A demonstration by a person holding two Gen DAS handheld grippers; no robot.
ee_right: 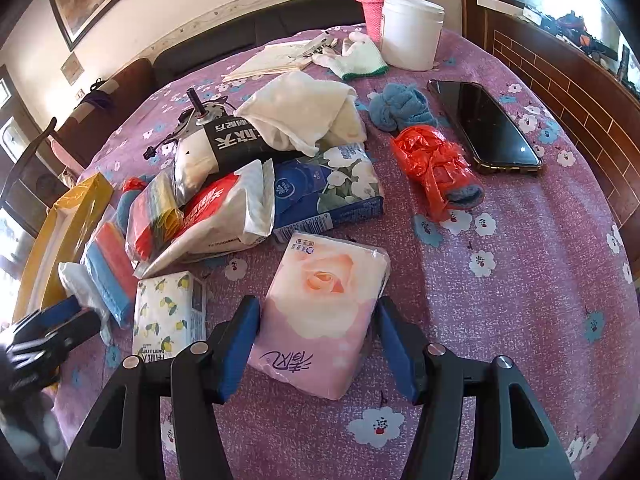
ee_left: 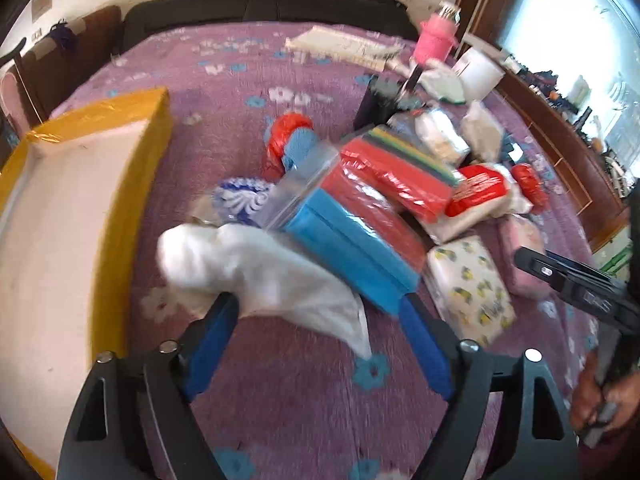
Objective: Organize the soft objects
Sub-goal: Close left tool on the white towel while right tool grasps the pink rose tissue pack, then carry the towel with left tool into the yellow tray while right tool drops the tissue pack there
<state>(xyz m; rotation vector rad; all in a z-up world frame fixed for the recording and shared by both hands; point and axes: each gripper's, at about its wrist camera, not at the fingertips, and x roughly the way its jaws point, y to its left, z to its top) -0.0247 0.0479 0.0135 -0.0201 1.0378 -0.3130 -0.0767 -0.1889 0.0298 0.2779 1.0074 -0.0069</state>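
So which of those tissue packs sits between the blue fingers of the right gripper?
The pink rose-printed tissue pack, between the right gripper fingers. The lemon-printed pack lies beside it, outside them; the blue floral pack lies farther off.

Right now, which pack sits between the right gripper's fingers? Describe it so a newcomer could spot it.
On the purple flowered bedspread, look at the near edge of the pile, between the right gripper fingers. The pink tissue pack lies flat there, beside the lemon pack. It alone bears a big peach rose.

my blue pads look matt beside the glossy plastic-wrapped tissue pack; the purple cloth is rough, the phone glassy smooth.
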